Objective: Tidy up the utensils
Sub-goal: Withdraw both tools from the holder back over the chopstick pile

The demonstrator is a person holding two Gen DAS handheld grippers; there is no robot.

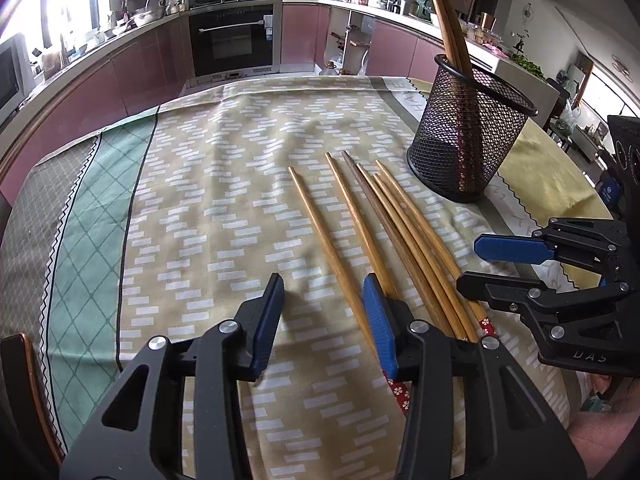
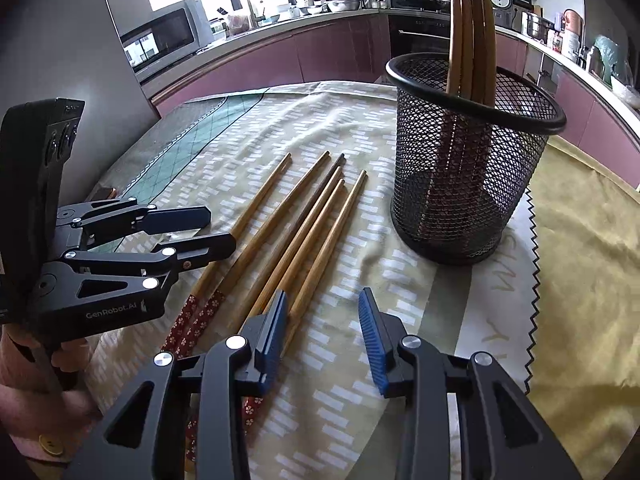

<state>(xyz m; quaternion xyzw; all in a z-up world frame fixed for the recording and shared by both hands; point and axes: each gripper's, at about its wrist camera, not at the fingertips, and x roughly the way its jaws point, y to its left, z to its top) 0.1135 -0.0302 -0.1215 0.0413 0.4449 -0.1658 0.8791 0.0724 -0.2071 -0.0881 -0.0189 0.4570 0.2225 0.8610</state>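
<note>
Several wooden chopsticks [image 1: 424,260] [image 2: 306,240] lie side by side on the patterned tablecloth [image 1: 220,180], some with red flowered ends. A black mesh cup [image 1: 468,136] [image 2: 472,168] stands upright behind them with a few chopsticks [image 1: 444,20] [image 2: 468,20] leaning inside. My left gripper [image 1: 323,284] [image 2: 220,227] hangs open over the near end of the row's left side; the leftmost chopstick runs under the gap between its jaws. My right gripper [image 2: 323,296] [image 1: 469,264] is open over the row's right side, with the rightmost chopstick beside its left finger. Neither holds anything.
The cloth wrinkles around the cup, and a yellow cloth [image 2: 580,240] covers the table to its right. A chair back [image 1: 20,360] stands at the table's left edge. Kitchen counters and an oven [image 1: 232,40] lie beyond the far edge.
</note>
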